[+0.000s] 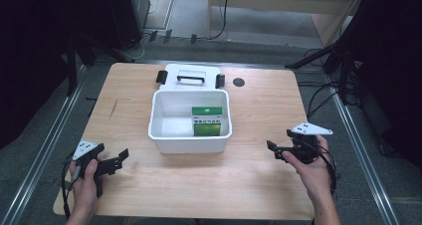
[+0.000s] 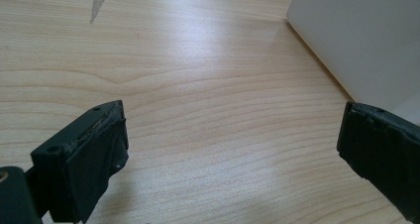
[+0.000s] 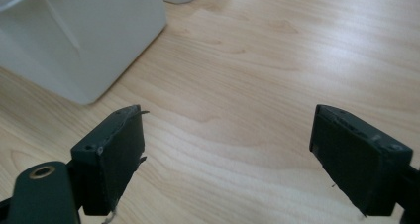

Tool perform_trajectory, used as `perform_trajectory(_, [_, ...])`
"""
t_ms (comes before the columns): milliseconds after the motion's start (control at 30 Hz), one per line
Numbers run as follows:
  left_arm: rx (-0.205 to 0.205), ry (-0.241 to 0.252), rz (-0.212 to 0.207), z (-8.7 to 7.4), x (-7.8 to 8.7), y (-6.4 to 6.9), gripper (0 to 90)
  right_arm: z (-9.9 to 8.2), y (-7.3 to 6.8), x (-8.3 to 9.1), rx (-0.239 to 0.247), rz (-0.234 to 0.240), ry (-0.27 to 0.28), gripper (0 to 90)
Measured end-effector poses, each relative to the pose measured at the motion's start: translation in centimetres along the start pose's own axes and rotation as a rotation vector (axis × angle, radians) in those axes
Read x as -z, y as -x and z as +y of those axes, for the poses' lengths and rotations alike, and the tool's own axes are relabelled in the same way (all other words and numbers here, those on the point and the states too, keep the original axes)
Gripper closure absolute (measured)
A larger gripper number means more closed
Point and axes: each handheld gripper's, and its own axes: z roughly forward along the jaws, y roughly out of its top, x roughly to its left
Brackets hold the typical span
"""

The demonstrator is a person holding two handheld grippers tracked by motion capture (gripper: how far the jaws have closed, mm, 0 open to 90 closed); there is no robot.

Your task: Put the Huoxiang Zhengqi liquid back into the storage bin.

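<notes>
The white bin (image 1: 189,135) stands at the centre of the wooden counter (image 1: 249,180). Inside it, against the right wall, lies a green-and-white carton (image 1: 207,121). The bin's lid (image 1: 190,77), with a black handle and two black latches, lies flat on the counter directly behind the bin, touching its far rim. A small dark round mark (image 1: 239,82) sits in the counter surface to the right of the lid.

The left claw (image 1: 117,160) is held low over the counter at the near left, pointing toward the bin's near left corner but apart from it. Its jaws stand wide open with nothing between them; in the left gripper view bare wood lies in the gap (image 2: 233,144), and the bin's white wall (image 2: 361,40) shows at the upper right.

The right claw (image 1: 272,149) is held near the bin's right side, apart from it. Its jaws stand wide open and empty (image 3: 228,154); the bin's outer corner (image 3: 84,40) shows at the upper left.
</notes>
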Motion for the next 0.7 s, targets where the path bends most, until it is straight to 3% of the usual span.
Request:
perform_trajectory(200, [0.002,0.002,0.001,0.0,0.0,0.0,0.3,-2.9,1.3,0.8,-0.05,0.014,0.049,13.2])
perform_trajectory(400, [0.005,0.004,0.003,0.0,0.0,0.0,0.3,-7.1,3.1,1.7,-0.107,-0.049,0.121,13.0])
perform_trajectory(600, [0.004,0.003,0.002,0.0,0.0,0.0,0.3,-9.7,3.7,2.4,-0.132,-0.088,0.131,12.0])
perform_trajectory(633, [0.005,0.004,0.002,0.0,0.0,0.0,0.3,-10.6,3.7,2.6,-0.128,-0.123,0.125,12.0])
perform_trajectory(700, [0.001,0.002,0.0,0.0,0.0,0.0,0.3,-11.5,3.8,2.9,-0.15,-0.13,0.13,12.0])
